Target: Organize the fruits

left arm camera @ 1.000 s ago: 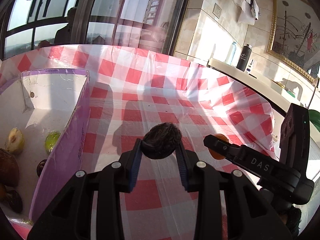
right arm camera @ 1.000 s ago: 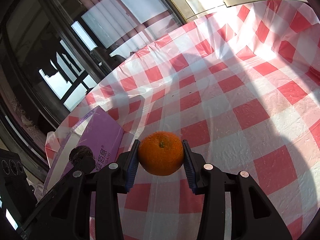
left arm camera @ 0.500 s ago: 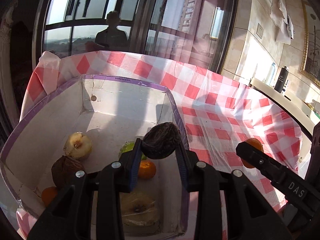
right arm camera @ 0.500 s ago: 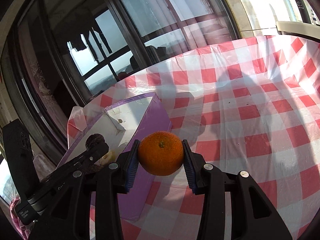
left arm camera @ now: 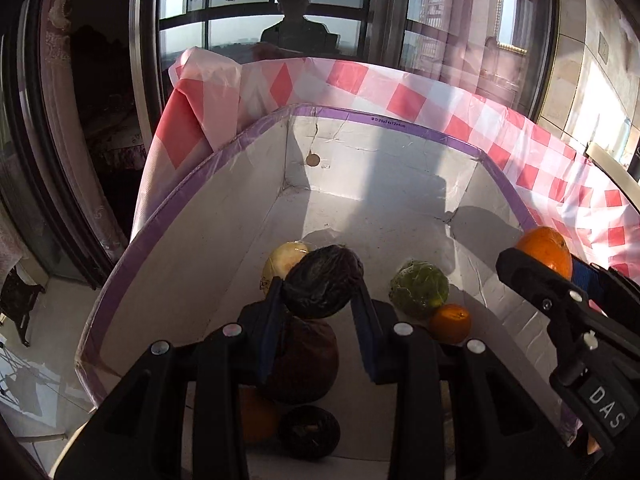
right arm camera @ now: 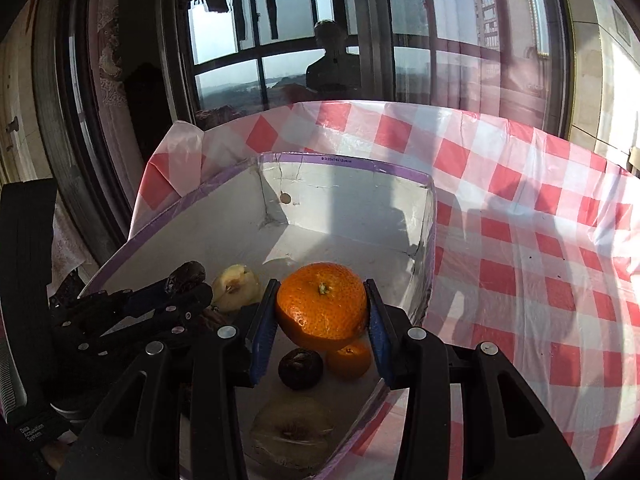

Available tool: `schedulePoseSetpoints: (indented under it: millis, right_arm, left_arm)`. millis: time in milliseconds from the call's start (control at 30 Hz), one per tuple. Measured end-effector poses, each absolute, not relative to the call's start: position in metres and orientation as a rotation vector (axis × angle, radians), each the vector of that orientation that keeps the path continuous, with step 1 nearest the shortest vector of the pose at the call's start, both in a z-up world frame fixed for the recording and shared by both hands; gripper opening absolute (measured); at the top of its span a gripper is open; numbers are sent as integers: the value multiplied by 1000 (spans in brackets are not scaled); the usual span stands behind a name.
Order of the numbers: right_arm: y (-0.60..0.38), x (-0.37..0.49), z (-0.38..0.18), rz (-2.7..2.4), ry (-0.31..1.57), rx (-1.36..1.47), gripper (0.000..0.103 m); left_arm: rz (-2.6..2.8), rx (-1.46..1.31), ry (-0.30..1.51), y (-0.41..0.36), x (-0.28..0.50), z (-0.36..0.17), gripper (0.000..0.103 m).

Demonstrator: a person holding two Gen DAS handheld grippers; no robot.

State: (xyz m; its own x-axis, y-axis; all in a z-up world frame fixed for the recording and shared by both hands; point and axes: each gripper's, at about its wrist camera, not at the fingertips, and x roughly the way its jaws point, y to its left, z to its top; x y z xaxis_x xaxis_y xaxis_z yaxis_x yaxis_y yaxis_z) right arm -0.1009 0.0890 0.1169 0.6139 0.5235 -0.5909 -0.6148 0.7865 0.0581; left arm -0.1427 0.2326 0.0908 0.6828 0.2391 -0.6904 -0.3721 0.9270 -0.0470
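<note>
Both grippers now over box (left arm camera: pixel 420 130) – L gripper (left arm camera: pixel 320 300) grips dark fruit (left arm camera: pixel 324 280) | R gripper (right arm camera: pixel 322 316) grips orange (right arm camera: pixel 322 300)

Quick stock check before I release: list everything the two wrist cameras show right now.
Box: one, white inside, purple rim, on the tablecloth.
Tablecloth: one, red and white check.
Held dark fruit: one, over the box.
Held orange: one, over the box.
Small orange: one, on the box floor.
Green fruit: one, beside it.
Brown fruit: one, below the left tool.
Left tool: shut.
Right tool: shut.
</note>
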Motion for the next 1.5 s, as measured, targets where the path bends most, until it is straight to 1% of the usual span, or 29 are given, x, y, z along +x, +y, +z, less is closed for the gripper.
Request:
schedulePoseSetpoints:
  millis: [67, 100, 133, 167, 200, 233, 267, 300, 433, 467, 600, 633, 667, 800, 833, 867, 900, 933, 1067, 1367, 1500]
  right_arm:
    - [105, -96, 112, 664, 678, -263, 42]
    - [111, -93, 109, 666, 700, -306, 42]
    - [115, -89, 105, 668, 722, -341, 42]
    - [117, -86, 103, 667, 743, -367, 42]
    - [118, -82, 100, 660, 762, -384, 42]
    - [118, -79, 99, 655, 774, -389, 42]
    - [117, -76, 99, 652, 790, -385, 43]
    - [115, -74, 98, 651, 803, -375, 45]
    - [114, -72, 103, 627, 787, -378, 60]
    - [115, -72, 104, 616, 787, -395, 61]
    - [118, -72, 105, 611, 799, -479, 65]
    - [119, -73, 106, 599, 793, -504, 70]
    - [119, -74, 108, 585, 786, -532, 71]
    - [118, -76, 112, 585, 781, -616, 71]
    - [117, -76, 112, 585, 776, -631, 73]
    - [116, -76, 112, 576, 766, -644, 77]
    - [113, -75, 112, 548, 756, -652, 84]
    - [111, -73, 112, 534, 753, -652, 86]
    - [103, -65, 113, 533, 773, -606, 86]
    - [108, -65, 118, 573, 786, -575, 86]
    - [112, -66, 121, 595, 791, -564, 86]
  left_arm:
    - [323, -198, 774, 237, -142, 89, 35]
    - [320, -206, 789, 239, -142, 89, 38]
    - [317, -212, 803, 240, -141, 88, 46]
    - [323, -214, 819, 240, -140, 88, 48]
    - [335, -213, 834, 241, -139, 88, 56]
    - [344, -213, 839, 242, -140, 89, 66]
    - [351, -216, 838, 245, -141, 90, 72]
    - [357, -213, 834, 247, -142, 92, 80]
    - [348, -178, 849, 245, -143, 92, 83]
    - [345, -174, 853, 245, -144, 91, 83]
    - [319, -165, 873, 244, -142, 91, 88]
    - [311, -161, 875, 243, -142, 91, 90]
    - [303, -159, 876, 242, -142, 91, 92]
    - [268, -139, 876, 239, -140, 90, 100]
    - [263, -128, 875, 237, -140, 89, 101]
    - [266, -119, 875, 236, -141, 89, 102]
    - [274, -106, 876, 235, -141, 89, 102]
    - [305, -82, 880, 234, -141, 88, 101]
    - [457, 24, 915, 234, -137, 82, 101]
    - [334, -112, 924, 251, -139, 88, 101]
    - [313, -128, 925, 252, -139, 91, 101]
